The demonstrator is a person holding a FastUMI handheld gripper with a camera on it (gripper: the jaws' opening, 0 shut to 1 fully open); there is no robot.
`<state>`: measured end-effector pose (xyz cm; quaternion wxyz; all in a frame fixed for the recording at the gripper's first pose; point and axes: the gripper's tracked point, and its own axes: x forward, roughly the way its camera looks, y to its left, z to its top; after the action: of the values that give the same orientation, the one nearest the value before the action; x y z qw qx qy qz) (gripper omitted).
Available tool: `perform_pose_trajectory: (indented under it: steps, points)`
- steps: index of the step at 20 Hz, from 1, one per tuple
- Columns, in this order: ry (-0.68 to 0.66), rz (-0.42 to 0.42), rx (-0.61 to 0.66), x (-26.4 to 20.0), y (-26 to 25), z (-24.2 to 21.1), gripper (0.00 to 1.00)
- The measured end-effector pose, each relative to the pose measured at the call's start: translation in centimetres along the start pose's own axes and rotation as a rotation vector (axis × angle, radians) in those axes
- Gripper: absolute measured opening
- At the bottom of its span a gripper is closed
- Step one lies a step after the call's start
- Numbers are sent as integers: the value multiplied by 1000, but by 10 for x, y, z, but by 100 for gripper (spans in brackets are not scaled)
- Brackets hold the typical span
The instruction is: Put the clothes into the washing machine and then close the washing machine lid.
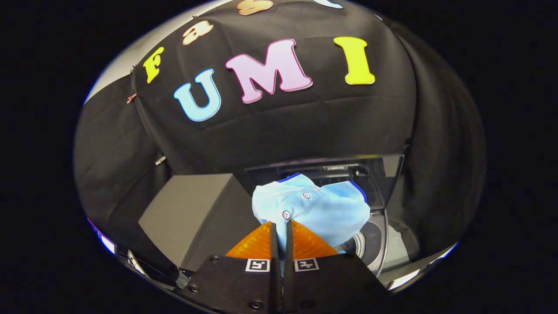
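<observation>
Gripper view: the gripper [279, 226] reaches forward with its two fingers pressed almost together, only a thin slit between them. They pinch a fold of a light blue shirt [311, 209] at its near edge, right beside a small white button. Each finger has a ribbed, wedge-shaped pad; behind them sit flat plates carrying small square printed markers.

The shirt is soft, smooth cloth, bunched into a rounded lump just ahead of the fingertips. It has dark blue trim along its far edges and a row of three white buttons running up and away from the fingers, which marks its long line; the collar end points away, towards the back of the machine.

The shirt hangs over the open top of the washer [375, 244]. Part of the round drum opening, with shiny ringed metal, shows beneath the cloth to the right of the fingers. The lid [331, 168] stands raised behind the shirt, a dark glossy panel.

Left of the washer stands a plain grey box [192, 213] with flat matte faces and sharp edges. Wrinkled black cloth [279, 126] forms the backdrop.
</observation>
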<state>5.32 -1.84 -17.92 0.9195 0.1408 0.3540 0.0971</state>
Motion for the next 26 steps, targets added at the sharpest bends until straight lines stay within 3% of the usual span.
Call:
perform_pose_trajectory:
  steps: [6, 18, 26]
  points:
    - [88, -49, -40, 68, -46, -53, 6]
    - [305, -226, -80, 151, -117, -189, 6]
    - [383, -266, -72, 183, -128, -215, 6]
